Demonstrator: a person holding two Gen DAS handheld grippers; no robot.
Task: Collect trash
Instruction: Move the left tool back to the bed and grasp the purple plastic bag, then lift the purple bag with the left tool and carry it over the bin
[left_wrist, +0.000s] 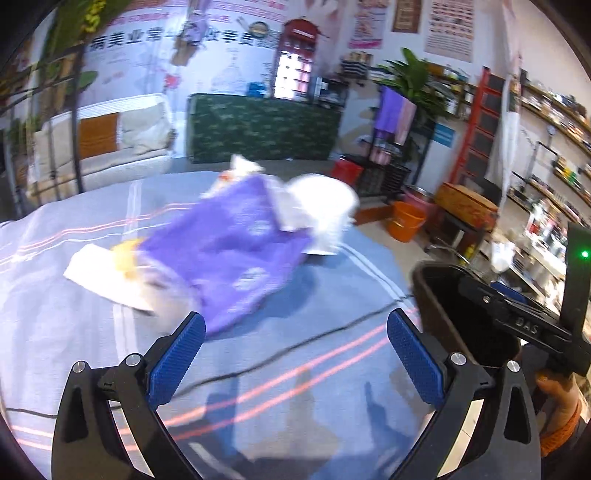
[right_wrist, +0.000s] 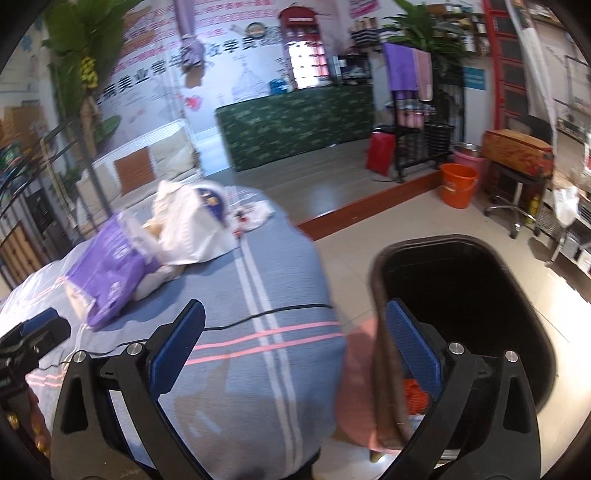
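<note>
A purple plastic bag (left_wrist: 225, 254) lies on the grey striped bedsheet (left_wrist: 92, 325), with white wrappers (left_wrist: 107, 273) and a white bag (left_wrist: 321, 206) beside it. My left gripper (left_wrist: 295, 354) is open and empty just short of the purple bag. The trash also shows in the right wrist view: the purple bag (right_wrist: 107, 273) and the white bag (right_wrist: 192, 229). A black trash bin (right_wrist: 465, 306) stands off the bed's right edge. My right gripper (right_wrist: 295, 350) is open and straddles the bin's near rim, with something orange (right_wrist: 415, 397) inside.
A thin black cable (right_wrist: 258, 315) runs across the sheet. An orange bucket (right_wrist: 458, 184), a metal rack (right_wrist: 424, 122) and a stool with a box (right_wrist: 517, 155) stand on the floor beyond. A green-covered counter (right_wrist: 295, 122) is at the back.
</note>
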